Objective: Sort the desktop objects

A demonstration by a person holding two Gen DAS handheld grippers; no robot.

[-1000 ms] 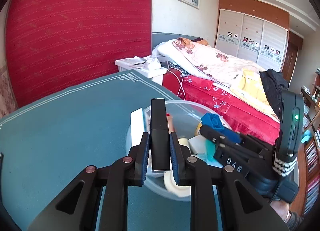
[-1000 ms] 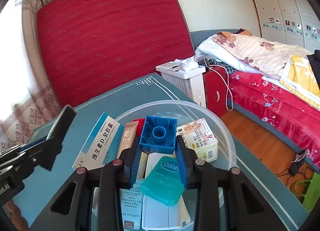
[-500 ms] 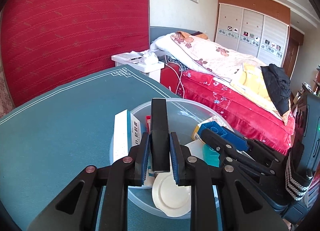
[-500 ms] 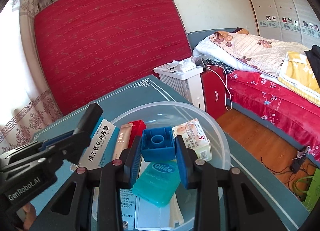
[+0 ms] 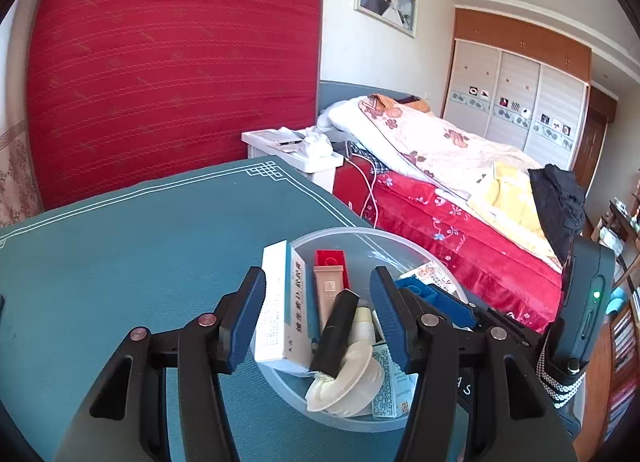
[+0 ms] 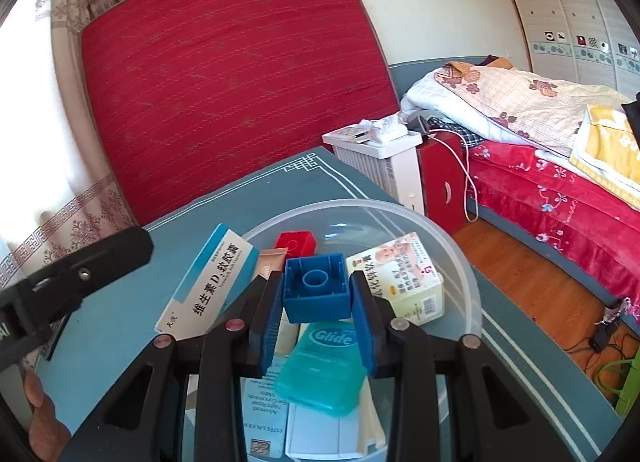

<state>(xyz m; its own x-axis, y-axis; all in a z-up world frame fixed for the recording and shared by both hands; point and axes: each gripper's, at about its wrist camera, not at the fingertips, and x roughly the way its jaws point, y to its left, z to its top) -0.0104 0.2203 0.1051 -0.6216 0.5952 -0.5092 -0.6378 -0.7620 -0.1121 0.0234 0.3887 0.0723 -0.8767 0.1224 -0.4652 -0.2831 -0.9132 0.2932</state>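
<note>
A clear plastic bowl [image 5: 408, 238] stands on the teal table and holds several items. My left gripper [image 5: 316, 322] is open over the bowl; a black stick [image 5: 334, 336] lies loose between its jaws, leaning on a white lid [image 5: 352, 382]. A white and blue medicine box [image 5: 280, 302], a beige tube [image 5: 326, 290] and a red brick [image 5: 330, 258] lie in the bowl. My right gripper [image 6: 318, 322] is shut on a blue brick [image 6: 316, 292], held above the bowl [image 6: 460, 258] over a teal Glide floss case [image 6: 324, 366].
The teal table [image 5: 120, 254] stretches left and back to a red mattress [image 5: 172, 74] against the wall. A white heater [image 6: 384, 166] and a bed [image 6: 552, 166] stand right of the table. Another medicine box [image 6: 404, 278] lies at the bowl's right side.
My left gripper has opened and let go of the black stick, which now rests tilted in the bowl. My right gripper still holds the blue brick and has barely moved.
</note>
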